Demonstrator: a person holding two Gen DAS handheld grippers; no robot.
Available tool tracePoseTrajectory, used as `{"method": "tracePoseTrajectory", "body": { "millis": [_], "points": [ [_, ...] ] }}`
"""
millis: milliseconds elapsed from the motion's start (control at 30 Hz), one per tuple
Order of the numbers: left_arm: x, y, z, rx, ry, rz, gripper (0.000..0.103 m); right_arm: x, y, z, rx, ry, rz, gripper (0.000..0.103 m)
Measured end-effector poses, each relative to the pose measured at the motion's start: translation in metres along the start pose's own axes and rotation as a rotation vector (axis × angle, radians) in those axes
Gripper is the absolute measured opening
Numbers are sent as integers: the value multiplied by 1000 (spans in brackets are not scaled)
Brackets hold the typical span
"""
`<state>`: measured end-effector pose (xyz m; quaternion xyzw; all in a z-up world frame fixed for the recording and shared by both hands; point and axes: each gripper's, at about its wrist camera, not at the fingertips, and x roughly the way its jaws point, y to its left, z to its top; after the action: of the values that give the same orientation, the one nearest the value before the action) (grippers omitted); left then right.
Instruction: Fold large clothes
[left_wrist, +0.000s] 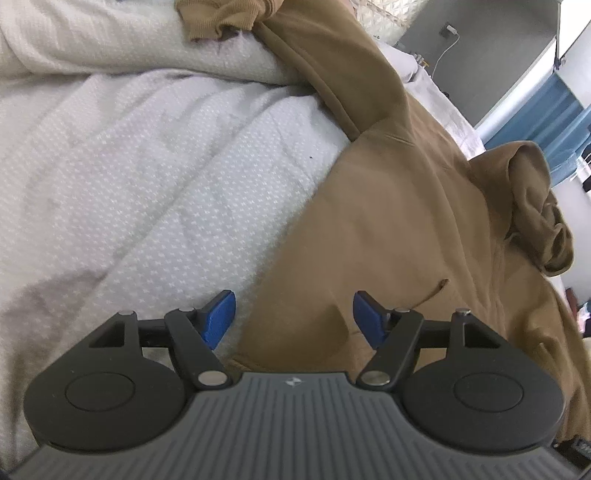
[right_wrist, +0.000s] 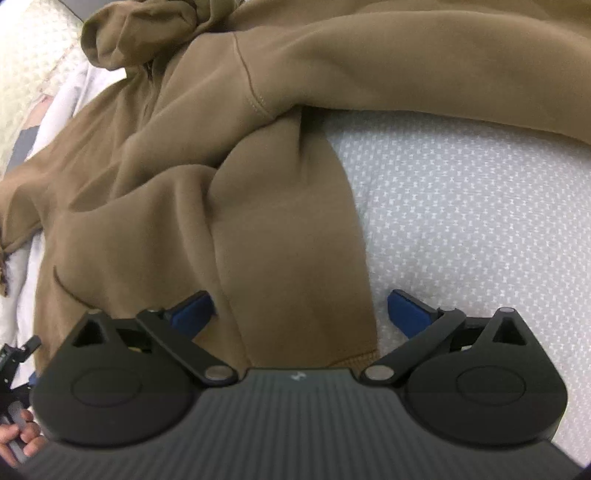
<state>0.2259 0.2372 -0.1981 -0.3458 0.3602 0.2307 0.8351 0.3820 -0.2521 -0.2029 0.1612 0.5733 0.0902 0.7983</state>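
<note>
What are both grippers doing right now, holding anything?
Left gripper: open, holding nothing, over the brown hoodie hem.
Right gripper: open, holding nothing, fingers straddling the hoodie's side edge.

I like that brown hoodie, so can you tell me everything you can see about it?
The brown hoodie looks like soft, thick fleece. It lies spread on the white dotted bedcover, front up, hood bunched and one sleeve stretched away, ending in a ribbed cuff. A drawstring and a pocket seam show. Both open hand-held grippers, left and right, straddle its lower edges, not gripping.
</note>
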Motion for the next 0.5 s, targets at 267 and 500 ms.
{"method": "tracePoseTrajectory", "body": {
  "millis": [267, 500],
  "points": [
    [8, -8, -6, 42, 1, -3, 74, 3, 24, -14, -83, -44, -10, 72],
    [0, -6, -8, 48, -11, 0, 41, -20, 47, -31, -150, -108, 15, 21]
  ]
}}
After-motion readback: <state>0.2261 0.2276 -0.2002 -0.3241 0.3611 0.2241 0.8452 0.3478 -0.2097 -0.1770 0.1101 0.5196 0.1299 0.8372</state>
